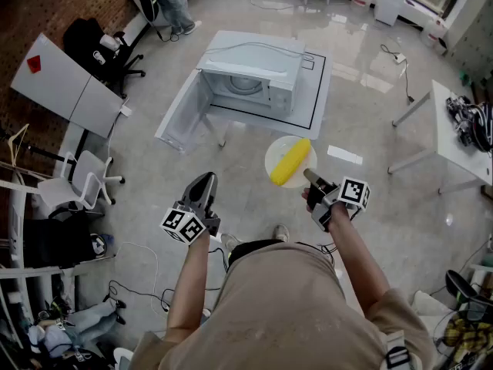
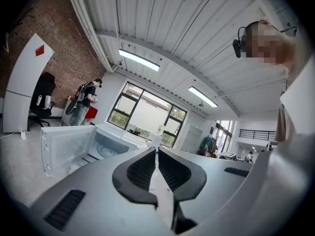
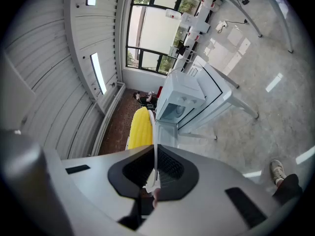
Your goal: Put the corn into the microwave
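Now | right tongs (image 1: 310,177) pinching plate (image 1: 275,152) rim, corn (image 1: 291,163) on it | left tongs (image 1: 205,180) pressed together, empty | microwave (image 1: 248,79) door open on table (image 1: 316,87)

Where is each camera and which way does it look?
Head view: on the person's head, looking down; arms, left claw, right claw, plate, corn, microwave.
Left gripper view: on the left claw, looking along shut jaws at the microwave; that head shows.
Right gripper view: on the right claw, rolled sideways, jaws shut on the plate; shoe shows.
Shared: all show the microwave.
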`<state>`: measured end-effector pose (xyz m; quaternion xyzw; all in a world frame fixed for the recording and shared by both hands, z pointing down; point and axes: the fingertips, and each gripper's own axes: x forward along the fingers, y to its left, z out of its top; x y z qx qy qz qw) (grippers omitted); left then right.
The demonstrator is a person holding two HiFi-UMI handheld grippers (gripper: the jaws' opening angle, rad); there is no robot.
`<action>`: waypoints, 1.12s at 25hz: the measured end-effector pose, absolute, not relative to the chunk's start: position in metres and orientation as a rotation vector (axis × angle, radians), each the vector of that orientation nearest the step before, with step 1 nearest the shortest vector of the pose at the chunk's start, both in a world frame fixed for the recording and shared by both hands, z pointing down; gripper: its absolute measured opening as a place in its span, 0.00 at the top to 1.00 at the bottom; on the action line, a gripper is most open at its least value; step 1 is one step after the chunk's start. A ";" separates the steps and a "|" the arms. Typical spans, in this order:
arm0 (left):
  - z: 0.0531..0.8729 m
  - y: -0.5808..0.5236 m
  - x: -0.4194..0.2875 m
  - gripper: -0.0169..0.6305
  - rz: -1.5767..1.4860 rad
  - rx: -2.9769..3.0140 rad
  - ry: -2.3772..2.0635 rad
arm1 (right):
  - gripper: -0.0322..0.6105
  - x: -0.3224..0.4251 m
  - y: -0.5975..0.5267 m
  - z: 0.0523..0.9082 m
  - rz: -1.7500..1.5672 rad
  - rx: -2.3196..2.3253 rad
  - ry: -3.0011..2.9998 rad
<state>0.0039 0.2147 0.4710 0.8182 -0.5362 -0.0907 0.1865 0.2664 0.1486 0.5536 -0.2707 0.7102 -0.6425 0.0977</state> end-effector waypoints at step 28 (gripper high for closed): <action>0.454 0.203 0.018 0.96 -0.235 2.347 -1.506 | 0.93 0.251 0.140 0.545 -1.899 -0.721 2.139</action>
